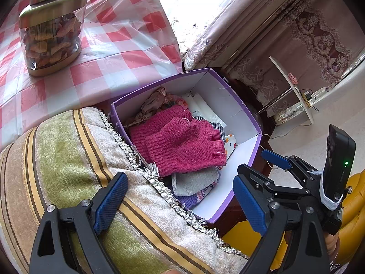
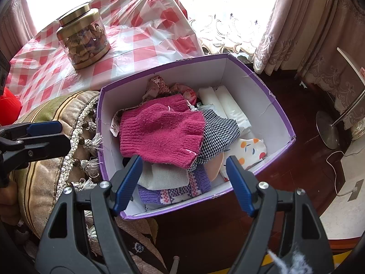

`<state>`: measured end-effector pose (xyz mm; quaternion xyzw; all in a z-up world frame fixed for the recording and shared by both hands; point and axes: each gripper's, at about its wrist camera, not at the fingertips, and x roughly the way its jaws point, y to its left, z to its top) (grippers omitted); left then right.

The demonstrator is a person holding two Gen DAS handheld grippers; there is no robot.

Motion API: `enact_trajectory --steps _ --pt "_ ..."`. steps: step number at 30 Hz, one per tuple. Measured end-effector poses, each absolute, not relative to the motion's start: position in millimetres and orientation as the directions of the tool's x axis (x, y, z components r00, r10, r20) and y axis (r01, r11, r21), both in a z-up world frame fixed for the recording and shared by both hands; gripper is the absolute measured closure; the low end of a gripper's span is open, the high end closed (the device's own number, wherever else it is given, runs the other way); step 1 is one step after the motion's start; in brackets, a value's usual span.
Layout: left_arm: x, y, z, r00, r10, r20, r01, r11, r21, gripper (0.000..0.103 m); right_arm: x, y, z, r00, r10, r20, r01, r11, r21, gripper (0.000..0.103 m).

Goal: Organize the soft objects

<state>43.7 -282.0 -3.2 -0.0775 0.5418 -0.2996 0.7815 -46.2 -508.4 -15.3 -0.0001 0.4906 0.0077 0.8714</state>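
Magenta knitted gloves (image 2: 160, 129), two, are stacked atop mixed cloths inside one purple box (image 2: 282, 116). Left gripper (image 1: 180, 203) and right gripper (image 2: 183, 182) are held spread, empty, near the box.

I'm in a home living room: checked tablecloth (image 2: 141, 45), snack jar (image 2: 84, 36), lace curtains (image 2: 285, 34), fringed cushion (image 1: 68, 159).

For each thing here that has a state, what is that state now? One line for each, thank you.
Left tool: open, holds nothing, above the cushion.
Right tool: open, holds nothing, over the box's near end.
Box: no lid on, partly filled with soft things.
Pink gloves: on top of the pile.
Jar: lid on, upright on the table.
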Motion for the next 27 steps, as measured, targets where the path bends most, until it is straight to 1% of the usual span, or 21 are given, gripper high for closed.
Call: enact_trajectory --steps 27 --pt "46.7 -286.5 -4.8 0.233 -0.54 -0.809 0.362 0.82 -0.443 0.008 -45.3 -510.2 -17.0 0.517 0.013 -0.856 -0.011 1.0 0.009 0.025"
